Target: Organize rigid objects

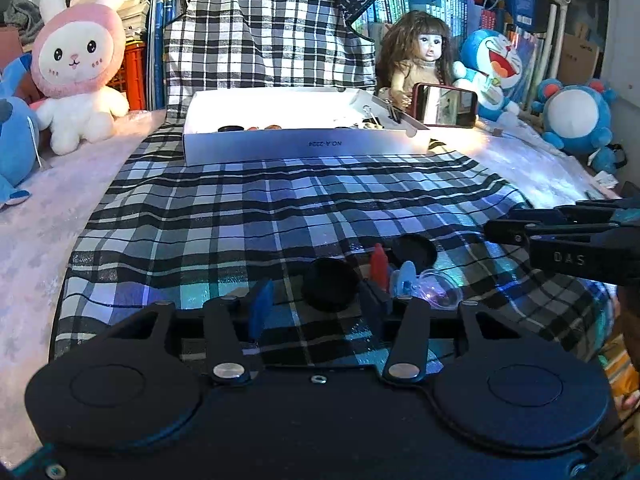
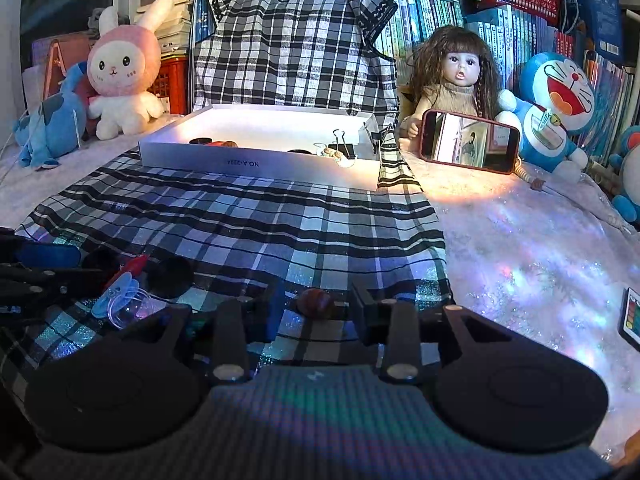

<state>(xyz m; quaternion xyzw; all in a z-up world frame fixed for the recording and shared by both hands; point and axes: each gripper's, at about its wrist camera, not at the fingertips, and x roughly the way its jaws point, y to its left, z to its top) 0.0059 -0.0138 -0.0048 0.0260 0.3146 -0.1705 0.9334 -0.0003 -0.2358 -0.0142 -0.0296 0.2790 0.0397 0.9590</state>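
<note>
Fingers [image 2: 276, 308] spread around brown bead [image 2: 316, 303].

Both low wrist views face the white box [image 1: 304, 146] [image 2: 256, 162]

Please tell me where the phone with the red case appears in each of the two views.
Left wrist: phone, upper right of centre, in front of the doll.
Right wrist: phone, upper right, again in front of the doll.
Shared landmark: white box, left of the phone.

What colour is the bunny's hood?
Pink. The bunny has a white face and body under the pink hood, clearest in the right wrist view.
</note>
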